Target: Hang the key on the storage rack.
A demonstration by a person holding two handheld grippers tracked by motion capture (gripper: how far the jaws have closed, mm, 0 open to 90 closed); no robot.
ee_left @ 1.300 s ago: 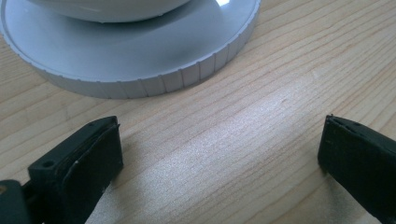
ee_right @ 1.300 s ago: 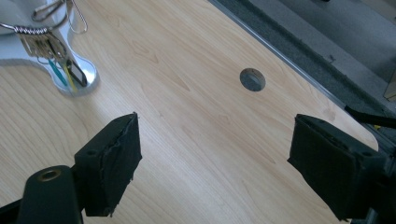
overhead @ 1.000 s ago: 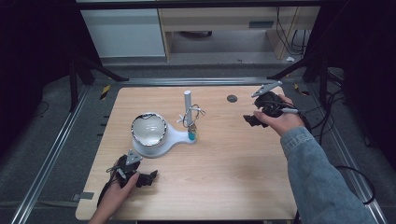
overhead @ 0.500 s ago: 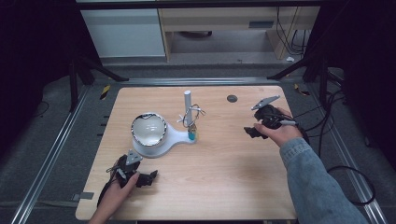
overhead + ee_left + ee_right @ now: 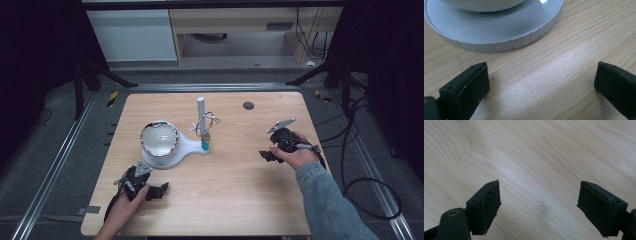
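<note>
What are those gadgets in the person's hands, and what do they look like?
Both are black handheld tools. The left claw and right claw each have two blocky black jaws with worn pads, a grey three-cornered plate on top and a trailing cable. The right arm wears a grey-blue sleeve.

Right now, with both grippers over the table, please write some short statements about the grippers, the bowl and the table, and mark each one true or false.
1. The left gripper is open and holds nothing. True.
2. The right gripper is shut on the bowl. False: its jaws stand wide apart over bare wood, far from the bowl.
3. The bowl sits on a round white base. True.
4. The bowl stands at the right edge of the table. False: it stands left of the middle.
5. A small dark round spot lies on the far part of the table. True.
6. The white upright post stands left of the bowl. False: it stands to its right.
</note>
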